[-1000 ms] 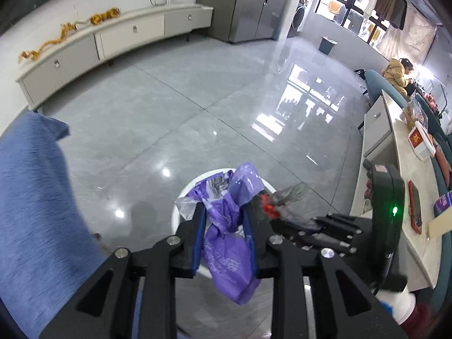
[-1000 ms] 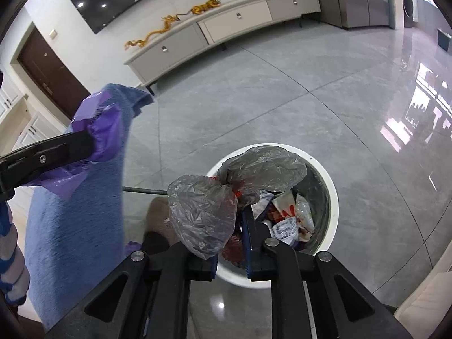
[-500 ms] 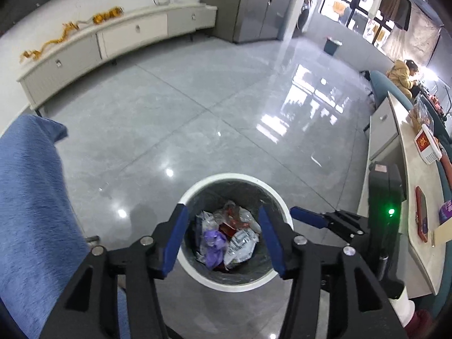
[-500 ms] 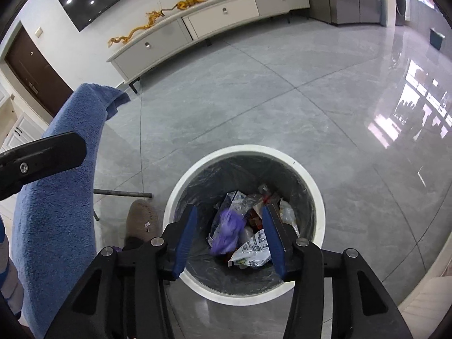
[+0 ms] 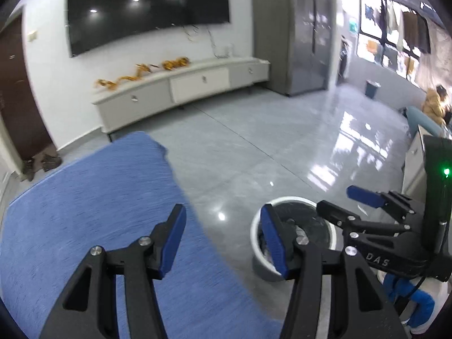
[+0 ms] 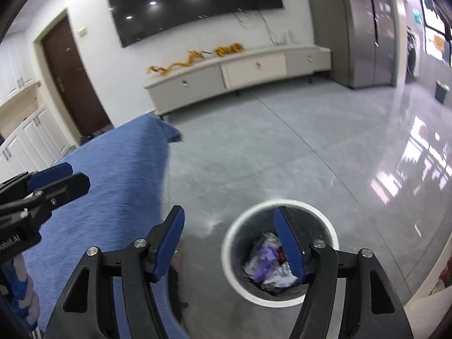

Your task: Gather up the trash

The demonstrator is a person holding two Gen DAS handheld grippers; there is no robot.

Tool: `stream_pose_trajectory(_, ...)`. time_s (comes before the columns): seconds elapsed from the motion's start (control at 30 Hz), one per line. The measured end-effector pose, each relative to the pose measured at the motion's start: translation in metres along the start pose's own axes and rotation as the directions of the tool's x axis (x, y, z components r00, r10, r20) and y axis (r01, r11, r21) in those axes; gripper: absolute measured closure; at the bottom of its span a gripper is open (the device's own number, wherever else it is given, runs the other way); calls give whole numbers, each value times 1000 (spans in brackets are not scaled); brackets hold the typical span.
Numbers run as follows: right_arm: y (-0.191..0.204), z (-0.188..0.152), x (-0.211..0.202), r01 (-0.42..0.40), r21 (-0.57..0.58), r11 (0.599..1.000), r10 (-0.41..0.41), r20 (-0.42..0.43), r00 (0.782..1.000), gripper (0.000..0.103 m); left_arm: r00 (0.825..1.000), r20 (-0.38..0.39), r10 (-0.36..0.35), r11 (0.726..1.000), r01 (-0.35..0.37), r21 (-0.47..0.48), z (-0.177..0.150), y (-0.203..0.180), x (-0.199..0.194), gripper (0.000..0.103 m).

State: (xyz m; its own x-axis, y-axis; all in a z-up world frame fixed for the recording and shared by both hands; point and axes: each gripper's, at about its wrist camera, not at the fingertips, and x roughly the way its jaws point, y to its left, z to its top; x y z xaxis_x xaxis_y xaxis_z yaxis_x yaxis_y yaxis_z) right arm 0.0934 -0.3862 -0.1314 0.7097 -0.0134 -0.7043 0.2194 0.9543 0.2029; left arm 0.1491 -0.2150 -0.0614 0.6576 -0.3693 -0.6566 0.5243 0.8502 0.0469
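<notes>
- The left gripper (image 5: 223, 240) is seen with its fingers (image 5: 173, 240) spread and nothing between them; hardly any further widening is noted in the last moment
- The right gripper (image 6: 230, 244) is seen with its fingers (image 6: 288, 245) spread wide and nothing between them; its jaws have just been opening
- Both grippers are held in the air, pointed slantwise down toward the floor (image 6: 254, 155)
- The bin (image 6: 231, 271), white outside and dark inside, is stood on the grey floor, below the right gripper's right finger in the right wrist view
- Trash is seen lying inside the bin: a purple bag (image 6: 264, 260) in the middle, with pale crumpled wrappers (image 6: 278, 278) around it and a bit of red just beside it
- In the left wrist view the bin (image 5: 260, 265) is found behind that gripper's right finger, and the right gripper (image 5: 364, 203) is seen above it at the right edge, a green light lit on its body
- A blue cloth (image 5: 84, 203) is spread over a surface left of the bin; the left gripper is held over its edge
- In the right wrist view the left gripper (image 6: 53, 183) is seen over the same blue cloth (image 6: 127, 175) at the left edge
- A striped blue and white sleeve (image 6: 19, 291) is seen at the lower left
- Both views are slightly blurred
- A long low cabinet (image 6: 240, 76) is set against the far wall under a dark screen (image 6: 192, 2)
</notes>
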Motion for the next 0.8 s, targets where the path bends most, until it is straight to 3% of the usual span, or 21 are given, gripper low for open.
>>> stream_pose_trajectory(0.1, 34, 5, -19, -9, -59, 998, 11, 43, 999, 21, 996, 53, 75, 997, -74, -21, -14, 24, -30, 50)
stream_pose_trajectory(0.27, 84, 10, -46, -21, -143, 989, 37, 110, 993, 8, 967, 134, 219, 974, -207, -95, -38, 71, -82, 48)
stream_pose_trajectory(0.4, 121, 10, -63, -9, -198, 980, 40, 154, 987, 3, 920, 189, 343, 935, -314, -166, -53, 100, -119, 12)
stream_pose_trajectory(0.43, 127, 9, -65, -8, -204, 979, 41, 159, 986, 2, 905, 202, 374, 923, -340, -183, -57, 108, -127, 9)
stream_pose_trajectory(0.53, 147, 8, -73, -10, -229, 973, 52, 176, 983, 0, 884, 216, 415, 902, -368, -227, -66, 125, -144, 0)
stream_pose_trajectory(0.73, 178, 5, -82, -2, -265, 964, 58, 201, 978, 0, 850, 233, 473, 868, -404, -288, -75, 145, -164, 0)
stream_pose_trajectory(0.8, 183, 3, -83, 5, -271, 963, 53, 206, 977, 0, 846, 235, 478, 864, -406, -297, -77, 149, -168, 0)
